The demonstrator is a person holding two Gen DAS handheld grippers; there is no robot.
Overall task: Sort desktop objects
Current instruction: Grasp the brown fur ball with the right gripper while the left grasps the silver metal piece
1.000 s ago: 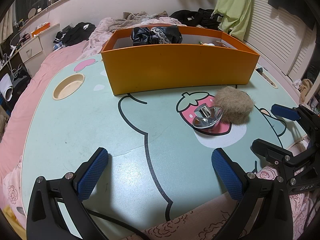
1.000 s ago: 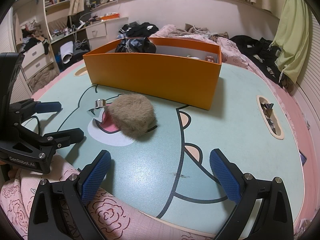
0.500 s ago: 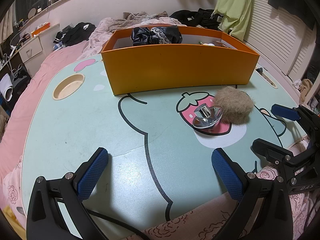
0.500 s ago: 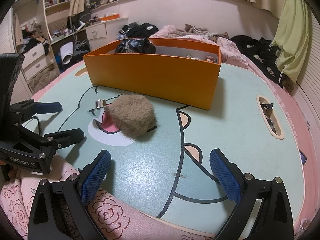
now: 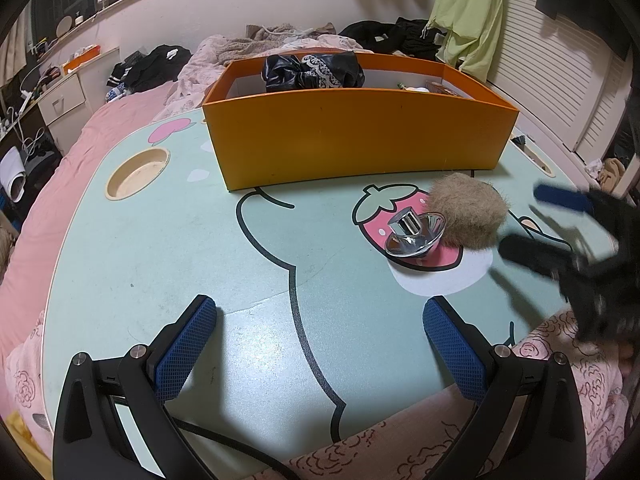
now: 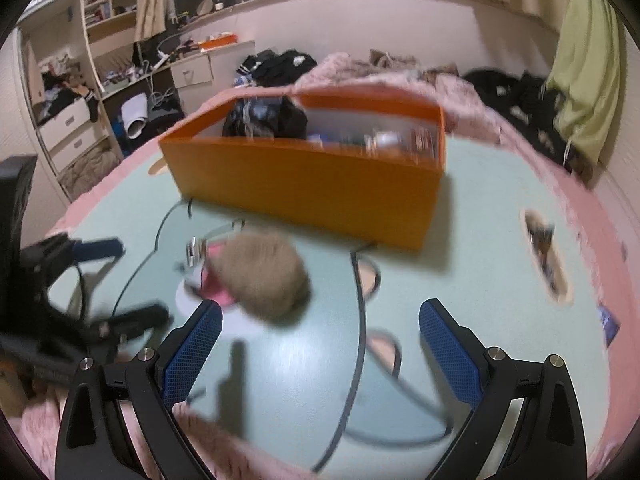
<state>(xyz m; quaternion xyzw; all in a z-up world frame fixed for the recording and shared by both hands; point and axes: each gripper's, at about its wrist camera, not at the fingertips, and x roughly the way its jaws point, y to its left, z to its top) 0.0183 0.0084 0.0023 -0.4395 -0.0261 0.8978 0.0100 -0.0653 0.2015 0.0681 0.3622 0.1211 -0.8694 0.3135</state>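
Metal funnel [image 5: 415, 235] sits stem-up, touching fur puff [image 5: 468, 210].

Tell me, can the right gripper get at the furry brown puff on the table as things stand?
Probably yes. The right gripper is open and empty, and the furry brown puff lies just ahead on bare table. Only the shiny metal piece touches its far side.

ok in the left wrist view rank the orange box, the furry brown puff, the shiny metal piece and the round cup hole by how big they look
1. orange box, by far the largest.
2. furry brown puff.
3. round cup hole and shiny metal piece: these look about alike, and fisheye stretch makes ranking them unsure.
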